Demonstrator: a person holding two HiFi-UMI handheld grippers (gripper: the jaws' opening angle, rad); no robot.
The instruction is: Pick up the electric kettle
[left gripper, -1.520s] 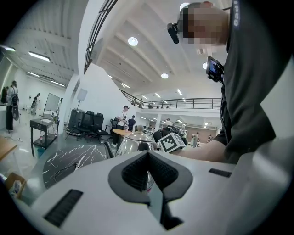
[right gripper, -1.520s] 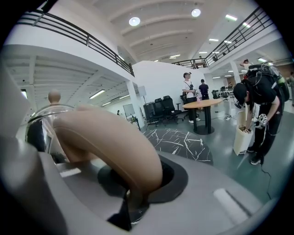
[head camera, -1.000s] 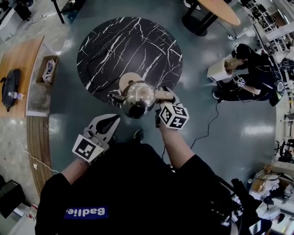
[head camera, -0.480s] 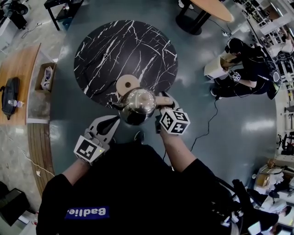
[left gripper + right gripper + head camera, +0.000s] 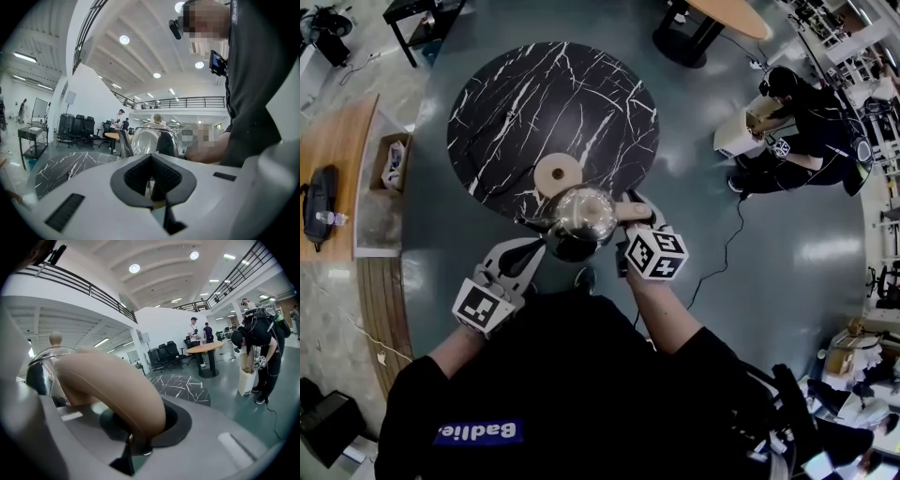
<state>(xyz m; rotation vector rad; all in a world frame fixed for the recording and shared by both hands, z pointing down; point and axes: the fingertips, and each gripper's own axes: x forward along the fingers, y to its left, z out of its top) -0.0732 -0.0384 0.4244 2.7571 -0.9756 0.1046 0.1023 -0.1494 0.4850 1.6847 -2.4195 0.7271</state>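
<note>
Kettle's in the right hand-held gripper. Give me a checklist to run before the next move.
1. Right hand-held gripper clamped on the kettle handle: ok.
2. Kettle off its round base, which sits on the table: ok.
3. Kettle upright, lid knob on top: ok.
4. Left hand-held gripper empty, jaws together, apart from the kettle: ok.
5. Water inside the kettle: cannot tell.
6. Clearance between the kettle's underside and the table edge: cannot tell.
</note>
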